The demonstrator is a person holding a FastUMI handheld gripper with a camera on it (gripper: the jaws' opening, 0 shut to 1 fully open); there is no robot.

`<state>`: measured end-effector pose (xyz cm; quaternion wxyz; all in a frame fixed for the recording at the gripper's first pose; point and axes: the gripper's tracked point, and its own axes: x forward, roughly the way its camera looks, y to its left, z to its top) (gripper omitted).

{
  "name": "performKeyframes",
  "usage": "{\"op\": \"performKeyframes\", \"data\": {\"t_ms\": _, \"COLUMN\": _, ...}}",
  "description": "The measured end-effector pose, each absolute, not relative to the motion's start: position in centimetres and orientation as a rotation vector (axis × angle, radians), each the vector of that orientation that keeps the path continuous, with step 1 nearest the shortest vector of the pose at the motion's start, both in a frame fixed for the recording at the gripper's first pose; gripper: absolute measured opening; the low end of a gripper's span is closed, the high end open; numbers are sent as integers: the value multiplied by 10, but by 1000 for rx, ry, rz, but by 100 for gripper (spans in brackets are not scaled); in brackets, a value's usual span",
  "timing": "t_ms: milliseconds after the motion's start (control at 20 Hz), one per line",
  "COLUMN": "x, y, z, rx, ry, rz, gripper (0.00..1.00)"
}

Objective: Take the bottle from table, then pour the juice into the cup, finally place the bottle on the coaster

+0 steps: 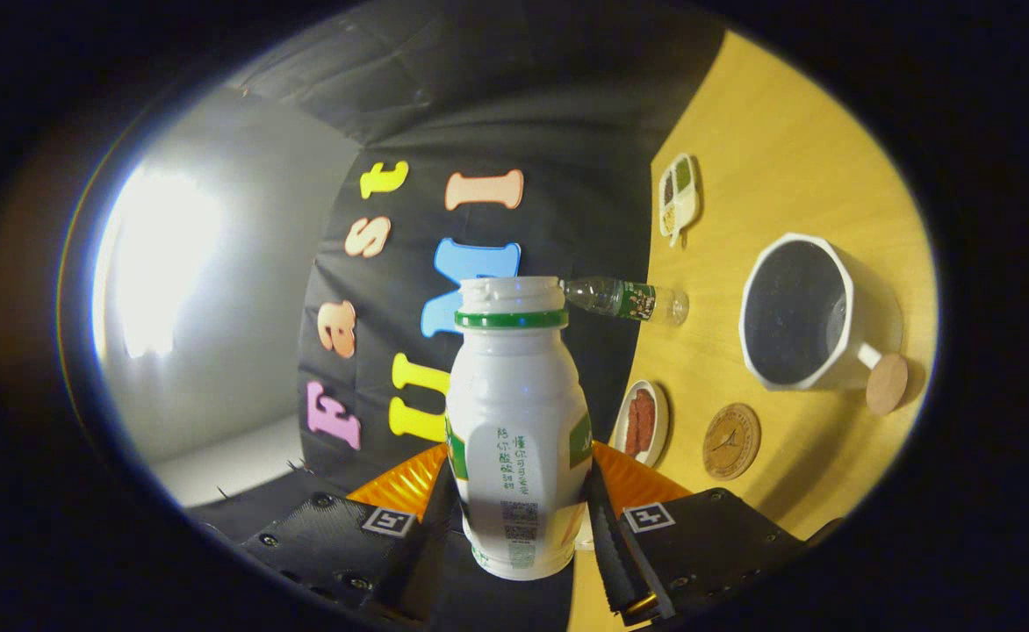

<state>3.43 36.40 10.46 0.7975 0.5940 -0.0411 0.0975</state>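
The gripper has both black fingers clamped on the lower body of the white plastic bottle with a green neck ring, which stands between them, lifted and rolled sideways against the yellow wooden surface. The bottle's mouth is uncapped. Beyond the fingers sits the white faceted cup, well apart from the bottle. The round brown coaster lies near the cup, with bare surface around it. A clear small water bottle and two small dishes lie along the surface's edge.
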Motion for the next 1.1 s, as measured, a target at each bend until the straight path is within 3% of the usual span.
{"op": "performKeyframes", "data": {"t_ms": 350, "x": 64, "y": 390, "z": 67, "rx": 704, "ry": 30, "rz": 112, "gripper": 71}}
{"op": "performKeyframes", "data": {"t_ms": 600, "x": 86, "y": 376, "z": 52, "rx": 315, "ry": 2, "rz": -12, "gripper": 71}}
{"op": "performKeyframes", "data": {"t_ms": 1100, "x": 128, "y": 384, "z": 6, "rx": -7, "ry": 78, "rz": -75, "gripper": 72}}
